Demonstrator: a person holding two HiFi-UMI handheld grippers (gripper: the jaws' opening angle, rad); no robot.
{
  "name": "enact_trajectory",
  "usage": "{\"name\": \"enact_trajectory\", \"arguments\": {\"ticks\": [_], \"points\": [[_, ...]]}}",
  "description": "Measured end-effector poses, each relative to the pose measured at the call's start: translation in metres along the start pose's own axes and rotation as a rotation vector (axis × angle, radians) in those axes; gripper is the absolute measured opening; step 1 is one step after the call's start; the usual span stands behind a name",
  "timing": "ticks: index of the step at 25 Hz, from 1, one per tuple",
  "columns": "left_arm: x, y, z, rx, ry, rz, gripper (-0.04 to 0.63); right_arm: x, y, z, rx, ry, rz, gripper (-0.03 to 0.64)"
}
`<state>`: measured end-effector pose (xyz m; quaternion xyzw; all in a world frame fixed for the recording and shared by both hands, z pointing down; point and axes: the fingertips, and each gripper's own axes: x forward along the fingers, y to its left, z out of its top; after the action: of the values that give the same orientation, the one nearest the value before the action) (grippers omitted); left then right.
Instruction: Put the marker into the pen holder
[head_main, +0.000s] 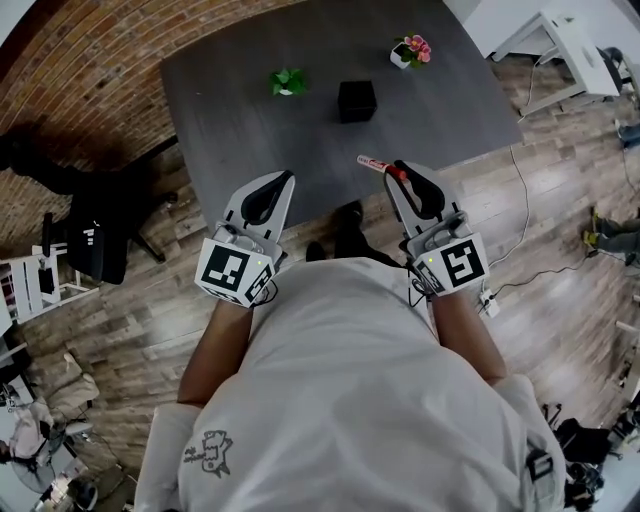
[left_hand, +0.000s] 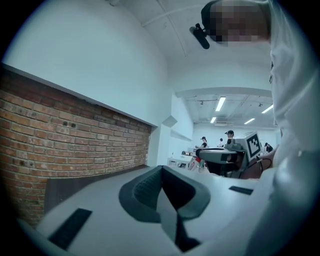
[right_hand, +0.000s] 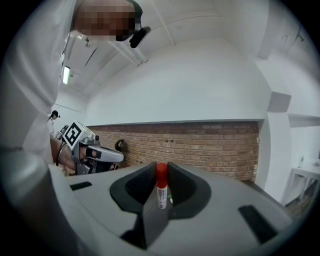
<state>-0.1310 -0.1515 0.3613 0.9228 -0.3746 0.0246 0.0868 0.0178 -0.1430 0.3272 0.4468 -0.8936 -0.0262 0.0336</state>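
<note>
A marker (head_main: 372, 163) with a white body and a red cap (right_hand: 161, 173) is clamped between the jaws of my right gripper (head_main: 397, 166). It sticks out to the left over the near edge of the dark grey table (head_main: 250, 130). In the right gripper view the marker (right_hand: 161, 194) stands upright between the jaws of that gripper (right_hand: 161, 167). The black cube pen holder (head_main: 356, 100) sits mid-table, well beyond the marker. My left gripper (head_main: 288, 176) hovers at the table's near edge, its jaws shut on nothing (left_hand: 161, 169).
A small green plant (head_main: 288, 82) stands left of the pen holder and a pink flower pot (head_main: 410, 50) at the far right of the table. A black chair (head_main: 95, 235) is to the left on the wood floor, and a white desk (head_main: 560, 40) at the upper right.
</note>
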Motion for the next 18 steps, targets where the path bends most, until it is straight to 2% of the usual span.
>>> {"name": "enact_trajectory", "arguments": {"ticks": [18], "points": [[0.092, 0.043, -0.022, -0.066, 0.073, 0.042, 0.011, 0.075, -0.09, -0.043, 0.058, 0.073, 0.071, 0.072]]}}
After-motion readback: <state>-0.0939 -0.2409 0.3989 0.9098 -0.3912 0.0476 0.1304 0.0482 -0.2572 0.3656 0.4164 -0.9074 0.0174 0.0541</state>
